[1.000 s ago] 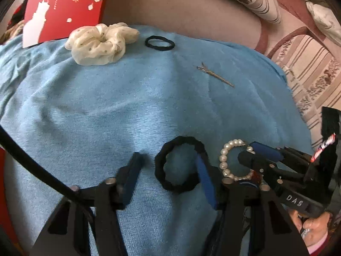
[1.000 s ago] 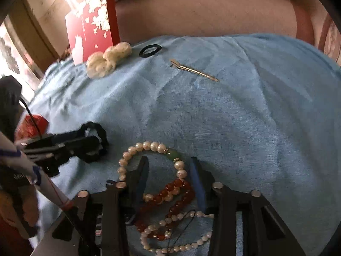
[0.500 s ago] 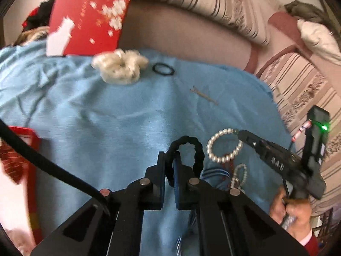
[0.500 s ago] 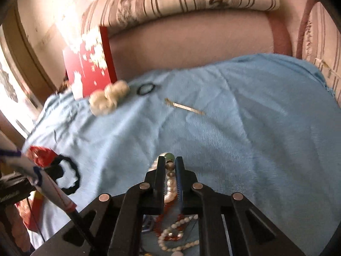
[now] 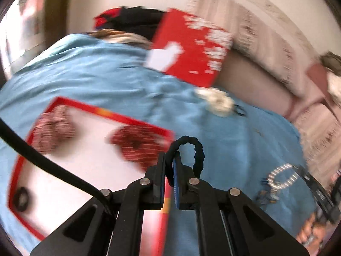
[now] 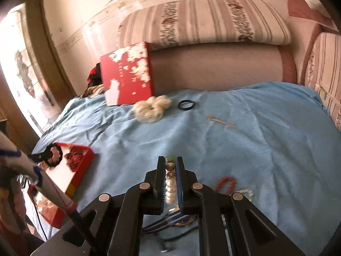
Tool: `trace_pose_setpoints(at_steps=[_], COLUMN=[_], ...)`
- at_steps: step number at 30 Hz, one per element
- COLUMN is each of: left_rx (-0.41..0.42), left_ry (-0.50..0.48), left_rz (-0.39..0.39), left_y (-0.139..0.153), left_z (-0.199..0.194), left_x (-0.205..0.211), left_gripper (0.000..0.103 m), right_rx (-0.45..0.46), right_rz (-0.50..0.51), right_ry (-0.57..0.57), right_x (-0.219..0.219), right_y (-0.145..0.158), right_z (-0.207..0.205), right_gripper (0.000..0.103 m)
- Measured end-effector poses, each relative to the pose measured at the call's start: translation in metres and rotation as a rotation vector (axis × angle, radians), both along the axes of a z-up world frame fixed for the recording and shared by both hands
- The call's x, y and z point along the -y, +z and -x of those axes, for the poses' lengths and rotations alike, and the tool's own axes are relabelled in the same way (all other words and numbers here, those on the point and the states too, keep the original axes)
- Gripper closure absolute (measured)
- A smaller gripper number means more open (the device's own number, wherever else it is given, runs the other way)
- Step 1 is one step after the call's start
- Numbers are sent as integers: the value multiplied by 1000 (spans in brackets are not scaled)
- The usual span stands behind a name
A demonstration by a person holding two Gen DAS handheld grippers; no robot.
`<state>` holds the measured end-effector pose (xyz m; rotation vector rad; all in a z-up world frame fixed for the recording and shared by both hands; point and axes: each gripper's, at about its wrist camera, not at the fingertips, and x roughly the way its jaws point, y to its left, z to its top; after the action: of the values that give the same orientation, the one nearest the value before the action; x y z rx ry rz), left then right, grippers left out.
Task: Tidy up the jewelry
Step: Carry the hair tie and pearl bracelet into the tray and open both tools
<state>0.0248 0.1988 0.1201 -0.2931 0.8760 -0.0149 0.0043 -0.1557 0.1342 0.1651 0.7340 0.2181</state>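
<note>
In the left wrist view my left gripper (image 5: 169, 170) is shut on a black braided hair tie (image 5: 197, 149), whose loop sticks up past the fingertips. It hangs over the right edge of an open red box (image 5: 102, 112) with a white inside. In the right wrist view my right gripper (image 6: 170, 166) is shut on a pearl bracelet (image 6: 170, 188), pinched flat between the pads with a green bead at the tip. The same bracelet (image 5: 281, 177) shows at the left view's lower right. The hair tie (image 6: 54, 155) hangs above the box (image 6: 82, 176) at the far left.
The box holds red patterned scrunchies (image 5: 136, 145) and a small black tie (image 5: 21, 196). On the blue cloth (image 6: 255, 149) lie a red bead bracelet (image 6: 226, 183), a hair clip (image 6: 220, 121), a thin black tie (image 6: 186, 105) and a white scrunchie (image 6: 152, 107). A red lid (image 6: 127, 76) leans at the back.
Both grippers shut on their pieces and rose off the cloth. The left one swung left with the braided tie to the red box. The right one lifted the pearl bracelet.
</note>
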Motion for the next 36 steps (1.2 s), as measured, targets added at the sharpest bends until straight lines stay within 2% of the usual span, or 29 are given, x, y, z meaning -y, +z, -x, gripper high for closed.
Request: trace_pose_setpoints(at_steps=[3, 6, 15, 23, 27, 30, 36], left_rx=[-7, -21, -173, -195, -200, -206, -222], left_ry=[74, 144, 256, 324, 334, 324, 298], left_rz=[-43, -36, 95, 176, 206, 215, 205], left_y=[2, -1, -54, -69, -72, -74, -76], left_z=[4, 14, 24, 33, 33, 32, 27], left_x=[-32, -71, -150, -192, -200, -200, -188], left_gripper=[97, 97, 97, 97, 97, 97, 97], right_rx=[-12, -21, -66, -155, -210, -242, -278], right_rz=[4, 23, 35, 10, 24, 43, 61], right_ry=[45, 106, 316, 450, 445, 419, 388], right_x=[-32, -69, -200, -309, -334, -335, -329], right_y=[0, 4, 11, -16, -41, -58, -70], right_z=[6, 8, 10, -6, -18, -26, -33], right_gripper=[93, 93, 93, 93, 93, 93, 93])
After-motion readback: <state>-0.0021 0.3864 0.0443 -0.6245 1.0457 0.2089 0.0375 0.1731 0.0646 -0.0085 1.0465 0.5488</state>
